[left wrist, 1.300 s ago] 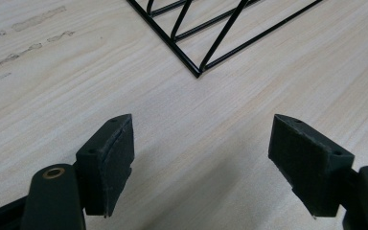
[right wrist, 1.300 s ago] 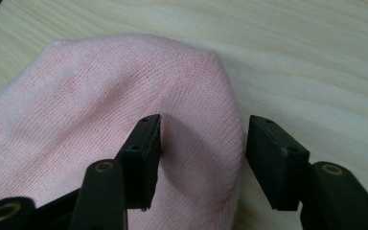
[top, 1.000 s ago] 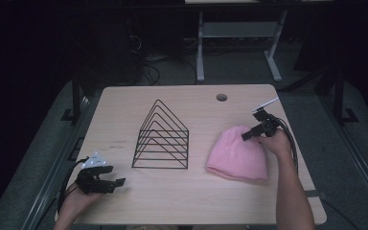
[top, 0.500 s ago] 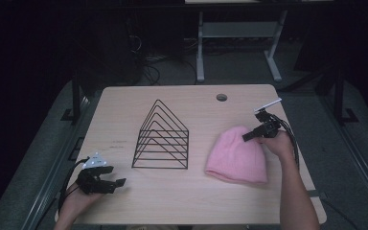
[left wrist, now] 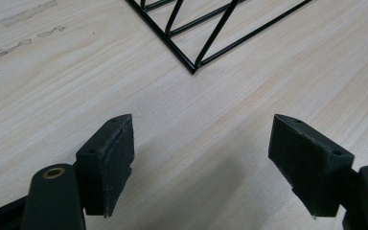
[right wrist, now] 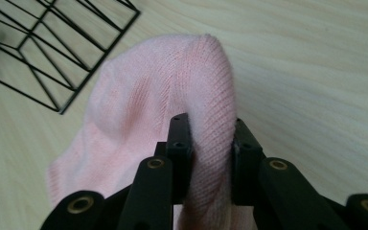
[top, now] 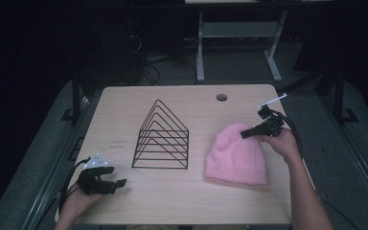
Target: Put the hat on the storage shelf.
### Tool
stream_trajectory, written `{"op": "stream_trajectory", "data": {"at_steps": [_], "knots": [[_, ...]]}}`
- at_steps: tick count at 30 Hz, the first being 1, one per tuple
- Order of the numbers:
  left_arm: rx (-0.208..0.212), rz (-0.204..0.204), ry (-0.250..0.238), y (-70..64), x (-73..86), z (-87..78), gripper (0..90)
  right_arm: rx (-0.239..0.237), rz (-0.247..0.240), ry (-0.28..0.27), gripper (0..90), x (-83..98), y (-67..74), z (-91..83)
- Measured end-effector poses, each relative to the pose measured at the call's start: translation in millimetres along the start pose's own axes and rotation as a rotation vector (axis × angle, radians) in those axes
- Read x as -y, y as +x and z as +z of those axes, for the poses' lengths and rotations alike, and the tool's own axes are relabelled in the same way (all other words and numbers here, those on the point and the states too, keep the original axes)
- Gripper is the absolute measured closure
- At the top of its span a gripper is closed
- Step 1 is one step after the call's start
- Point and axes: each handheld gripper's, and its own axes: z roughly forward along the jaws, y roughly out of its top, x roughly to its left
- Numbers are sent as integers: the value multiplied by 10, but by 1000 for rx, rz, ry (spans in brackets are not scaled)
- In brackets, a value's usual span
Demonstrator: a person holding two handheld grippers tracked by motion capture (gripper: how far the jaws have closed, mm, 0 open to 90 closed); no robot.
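A pink knit beanie [top: 235, 155] lies on the right half of the wooden table [top: 182, 201]. My right gripper [top: 246, 134] has just closed on a fold at the hat's far top edge, and that fold is lifted off the wood. In the right gripper view the pink beanie [right wrist: 139, 110] is pinched between the two black pads [right wrist: 179, 143], the right gripper [right wrist: 207, 129] shut on it. My left gripper [top: 117, 183] rests at the table's front left, open. In the left gripper view the left gripper [left wrist: 201, 136] has bare wood between its jaws.
A black wire rack [top: 163, 136] of nested triangles stands mid-table, left of the hat; its corner [left wrist: 191, 67] lies just ahead of the left jaws. A cable hole [top: 222, 97] sits near the far edge. Cables trail from both grippers.
The right gripper's jaws have closed on the top of the beanie and risen a little, pulling the fold up. The left hand has stayed put.
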Motion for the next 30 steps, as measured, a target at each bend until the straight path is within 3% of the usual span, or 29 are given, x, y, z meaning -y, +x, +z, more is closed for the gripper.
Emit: {"op": "stream_trajectory", "data": {"at_steps": [6, 17, 30], "knots": [[-2, 0, -3, 8, 2, -7, 242, -24, -40, -35, 744, -47, 159, -142], [16, 9, -10, -20, -38, -40, 242, -30, -159, -86, 744, -117, 520, -432], [45, 28, -22, 69, -195, -170, 248, 10, -259, -113, 748, -222, 862, -809]]}}
